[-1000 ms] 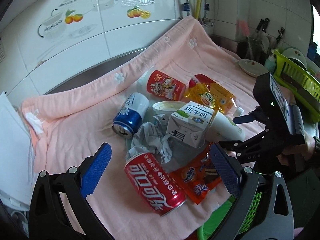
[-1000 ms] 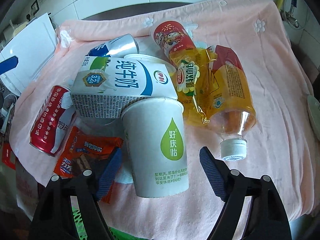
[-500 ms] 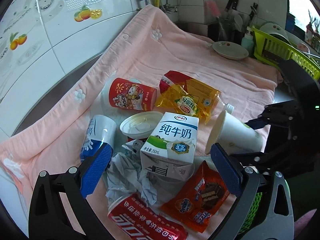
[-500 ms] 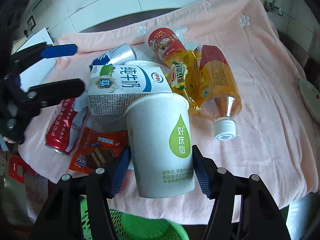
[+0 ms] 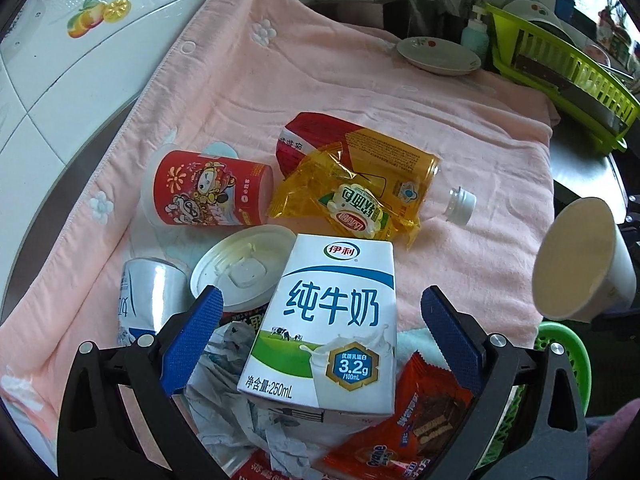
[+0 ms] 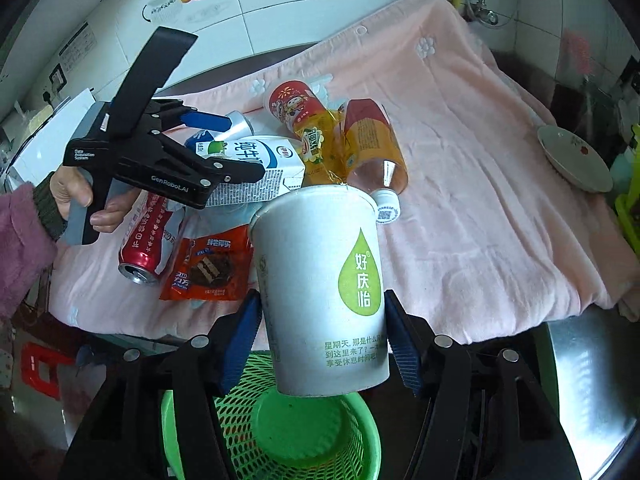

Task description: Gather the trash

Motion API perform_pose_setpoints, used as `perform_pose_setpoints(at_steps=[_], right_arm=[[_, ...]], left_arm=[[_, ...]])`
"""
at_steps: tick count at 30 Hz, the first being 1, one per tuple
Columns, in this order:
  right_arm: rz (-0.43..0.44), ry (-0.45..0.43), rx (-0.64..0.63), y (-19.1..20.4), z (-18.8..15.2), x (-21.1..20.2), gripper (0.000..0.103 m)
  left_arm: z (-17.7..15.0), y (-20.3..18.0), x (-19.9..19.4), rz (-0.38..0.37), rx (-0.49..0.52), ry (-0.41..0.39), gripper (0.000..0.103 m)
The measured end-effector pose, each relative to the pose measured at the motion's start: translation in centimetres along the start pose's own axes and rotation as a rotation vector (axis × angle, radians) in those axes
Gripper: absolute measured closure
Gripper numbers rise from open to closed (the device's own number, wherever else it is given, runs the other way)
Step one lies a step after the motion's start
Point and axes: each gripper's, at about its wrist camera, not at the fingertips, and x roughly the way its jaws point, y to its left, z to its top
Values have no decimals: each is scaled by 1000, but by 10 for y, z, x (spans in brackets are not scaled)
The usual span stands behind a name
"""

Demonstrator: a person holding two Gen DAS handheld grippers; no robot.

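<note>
White paper cup (image 6: 324, 292) pinched between right gripper (image 6: 320, 328) pads | left gripper (image 5: 320, 336) fingers spread astride milk carton (image 5: 326, 328) | right view alone shows green basket (image 6: 280, 432) beneath cup

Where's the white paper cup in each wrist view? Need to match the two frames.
Left wrist: white paper cup at the far right edge, mouth facing the camera, above the green basket.
Right wrist: white paper cup at centre bottom, clamped between the right gripper pads, over the green basket.
Shared landmark: milk carton on the pink towel.
</note>
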Motion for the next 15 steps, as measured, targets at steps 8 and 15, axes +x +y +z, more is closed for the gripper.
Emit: perform_pose_setpoints(at_steps=[8, 15], right_arm=[[-9, 11, 38, -5, -16, -5, 44], [3, 20, 36, -2, -27, -5, 44]], left_arm=[[2, -3, 17, -5, 23, 48, 23], [-2, -3, 10, 18, -7, 13, 36]])
